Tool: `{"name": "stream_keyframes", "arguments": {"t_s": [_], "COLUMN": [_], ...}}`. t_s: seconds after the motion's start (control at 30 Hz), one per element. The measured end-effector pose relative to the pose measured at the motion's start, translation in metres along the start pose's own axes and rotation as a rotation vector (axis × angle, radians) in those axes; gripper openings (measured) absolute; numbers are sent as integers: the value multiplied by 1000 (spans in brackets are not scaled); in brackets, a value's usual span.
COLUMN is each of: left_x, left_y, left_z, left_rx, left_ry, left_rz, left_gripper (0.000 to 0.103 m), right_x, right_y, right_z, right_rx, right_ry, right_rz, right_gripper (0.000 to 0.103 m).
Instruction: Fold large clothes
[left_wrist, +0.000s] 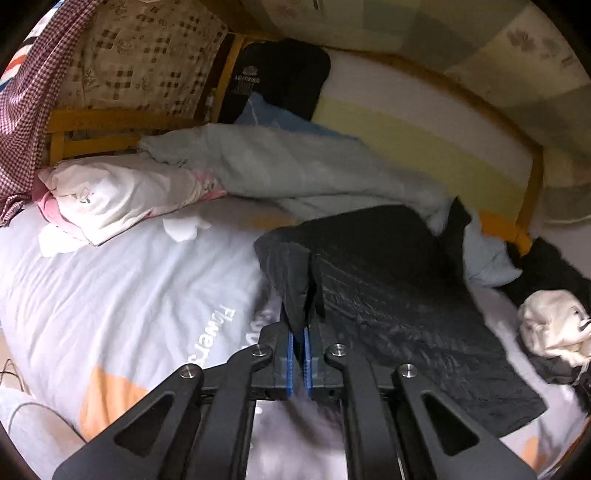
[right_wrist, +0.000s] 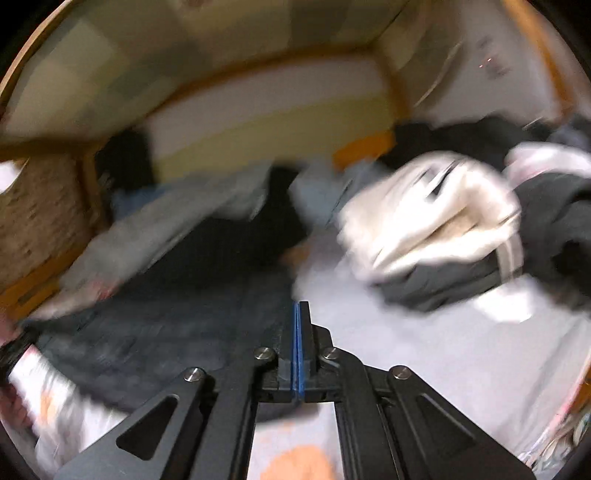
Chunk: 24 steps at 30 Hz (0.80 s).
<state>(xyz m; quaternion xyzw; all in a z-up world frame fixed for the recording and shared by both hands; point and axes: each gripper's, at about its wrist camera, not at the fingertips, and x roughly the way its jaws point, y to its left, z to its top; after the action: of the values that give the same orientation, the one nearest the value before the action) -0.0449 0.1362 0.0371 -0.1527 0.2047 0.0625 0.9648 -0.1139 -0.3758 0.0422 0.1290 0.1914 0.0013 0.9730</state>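
We hold the left tool (left_wrist: 298, 332) clenched on a corner of the black garment (left_wrist: 406, 295); the cloth rises out of the narrow gap between the blue pads (left_wrist: 290, 354) and drapes forward over the fingertips. The rest of the garment lies spread on the bed sheet (left_wrist: 129, 295), reaching toward the right edge of the left wrist view. Behind it we see a pale grey garment (left_wrist: 280, 166) lying across the bed, with a white and pink bundle (left_wrist: 122, 199) to its left and a cream garment (left_wrist: 550, 325) well apart at the right. A wooden bed rail (left_wrist: 110, 120) borders the far side.

In the right wrist view, which is blurred, the right tool (right_wrist: 300, 314) is fully clenched, its blue pads (right_wrist: 300, 354) pressed together. Its tips lie at the right edge of the black garment (right_wrist: 166, 332); whether they pinch that edge we cannot tell. A cream and dark pile (right_wrist: 443, 221) lies beyond on the sheet (right_wrist: 443, 350).
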Motion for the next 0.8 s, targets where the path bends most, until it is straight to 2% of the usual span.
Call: {"name": "stream_keyframes", "arguments": {"t_s": [0.03,0.1,0.17,0.2,0.23,0.3,0.4,0.47,0.5,0.53,0.57,0.6,0.63,0.8], "left_x": [9,26,36,41,47,56,65,66,64,63,62,59,52,-1], "left_y": [-1,-2,5,10,16,28,43,42,39,33,27,21,17,13], "left_z": [-3,-11,-20,-23,-25,-28,-32,-38,-40,-41,-40,-38,-35,-4], "left_rx": [16,47,35,5,-34,-108,-207,-233,-230,-215,-179,-145,-121,-112], "left_ry": [16,58,100,126,160,214,261,267,267,264,256,242,205,50], "left_rz": [17,47,56,44,22,-13,-52,-88,-98,-102,-86,-66,-55,-90], "left_gripper": [11,50,67,67,69,74,74,72,60,46,12,2,2,2], "right_x": [8,24,43,48,54,59,65,75,81,88,94,98,97,44], "right_y": [0,1,5,9,12,13,9,8,6,7,10,13,17,38], "right_z": [-6,-12,-16,-19,-22,-28,-42,-48,-53,-56,-59,-62,-61,-41], "right_rx": [-5,-18,-24,-29,-37,-16,45,86,106,119,119,107,86,-25], "right_ry": [25,76,148,167,189,216,270,316,337,361,381,384,365,107], "right_rz": [-19,-46,-34,-31,-33,-38,22,72,93,109,104,89,75,54], "right_gripper": [0,1,4,14,40,70,70,65,55,38,25,4,4,2]}}
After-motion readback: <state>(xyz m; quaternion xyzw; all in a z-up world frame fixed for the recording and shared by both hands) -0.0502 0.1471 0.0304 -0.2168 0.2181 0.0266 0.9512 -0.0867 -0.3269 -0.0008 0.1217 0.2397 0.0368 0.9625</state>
